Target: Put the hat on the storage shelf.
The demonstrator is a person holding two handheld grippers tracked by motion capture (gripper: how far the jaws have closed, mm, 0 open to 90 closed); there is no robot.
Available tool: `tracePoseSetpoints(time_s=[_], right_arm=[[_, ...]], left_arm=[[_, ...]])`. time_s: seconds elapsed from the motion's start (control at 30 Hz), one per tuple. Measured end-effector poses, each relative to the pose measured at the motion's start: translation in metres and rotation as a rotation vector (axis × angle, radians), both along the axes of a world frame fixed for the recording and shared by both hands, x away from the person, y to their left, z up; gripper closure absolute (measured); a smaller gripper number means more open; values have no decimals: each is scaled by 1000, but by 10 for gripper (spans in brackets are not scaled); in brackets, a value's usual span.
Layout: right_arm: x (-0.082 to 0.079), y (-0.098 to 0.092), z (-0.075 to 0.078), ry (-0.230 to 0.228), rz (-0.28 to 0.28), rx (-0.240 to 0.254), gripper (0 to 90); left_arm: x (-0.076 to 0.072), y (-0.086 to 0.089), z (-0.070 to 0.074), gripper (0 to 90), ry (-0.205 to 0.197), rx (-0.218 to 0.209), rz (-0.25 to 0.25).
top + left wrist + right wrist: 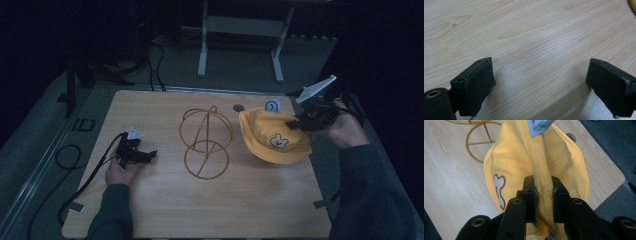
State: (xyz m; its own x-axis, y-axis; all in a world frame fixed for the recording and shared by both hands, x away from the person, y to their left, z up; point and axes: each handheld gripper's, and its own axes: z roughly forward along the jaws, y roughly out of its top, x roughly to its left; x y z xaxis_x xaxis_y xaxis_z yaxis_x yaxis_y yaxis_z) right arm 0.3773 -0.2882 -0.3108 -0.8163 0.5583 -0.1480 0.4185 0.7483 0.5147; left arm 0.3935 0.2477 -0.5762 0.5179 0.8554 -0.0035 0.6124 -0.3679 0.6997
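Over wooden table, right tool pinches yellow hat

Right claw clamped (left agape)

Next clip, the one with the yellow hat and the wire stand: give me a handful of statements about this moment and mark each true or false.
1. The right gripper is clamped on a fold of the yellow hat. True.
2. The hat sits on top of the wire stand. False: it hangs beside the stand, apart from it.
3. The left gripper is open over bare table. True.
4. The left gripper holds the stand. False: nothing is between its jaws.
5. The hat has a bear face on it. True.
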Motion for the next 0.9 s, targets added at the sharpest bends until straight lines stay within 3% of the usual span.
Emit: tracePoseSetpoints(time_s=[0.37, 0.9], right_arm=[[-4, -7, 11, -43, -4, 34, 776], [-3, -5, 16, -51, 25, 92, 776]], left_arm=[[0, 0, 0, 78, 0, 0, 0], [0, 0, 0, 78, 0, 0, 0]])
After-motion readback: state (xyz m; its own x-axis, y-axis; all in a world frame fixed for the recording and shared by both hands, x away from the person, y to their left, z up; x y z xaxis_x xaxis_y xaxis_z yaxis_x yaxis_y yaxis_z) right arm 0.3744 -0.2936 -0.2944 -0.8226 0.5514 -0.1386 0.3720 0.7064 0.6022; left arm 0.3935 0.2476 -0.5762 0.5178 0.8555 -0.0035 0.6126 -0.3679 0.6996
